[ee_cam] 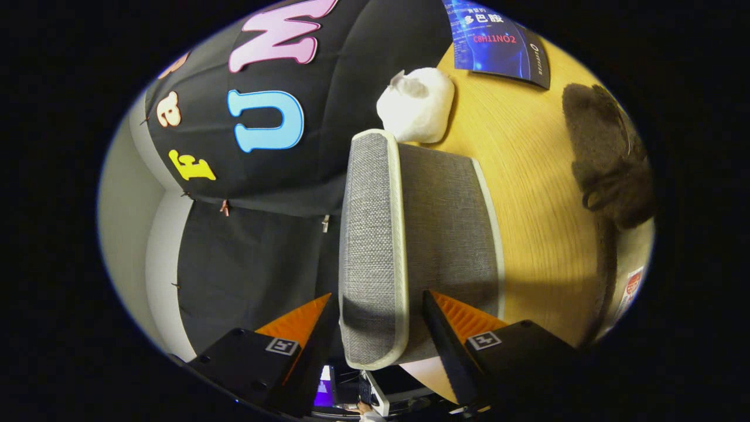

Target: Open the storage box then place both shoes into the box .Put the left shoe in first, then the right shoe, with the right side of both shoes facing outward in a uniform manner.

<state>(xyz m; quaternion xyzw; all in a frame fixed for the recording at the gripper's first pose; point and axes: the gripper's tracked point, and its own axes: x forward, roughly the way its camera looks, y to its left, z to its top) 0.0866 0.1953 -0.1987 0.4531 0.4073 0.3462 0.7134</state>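
- The tool (381, 316) is turned on its side, so the wooden surface (545, 193) runs up the far side of the view rather than lying flat.
- Its two fingers (451, 328) stand apart, with the raised grey fabric lid (375, 246) of the storage box (445, 223) between them; whether both fingers press on the lid cannot be told.
- The lid has a pale trimmed edge and stands away from the box body, so the box is at least partly open.
- A white fluffy shoe (417, 105) lies on the surface just beyond the far end of the box.
- A dark brown fluffy shoe (609, 152) with a looped lace lies on the surface, well apart from the box.
- A blue printed card (498, 38) lies near the white shoe.
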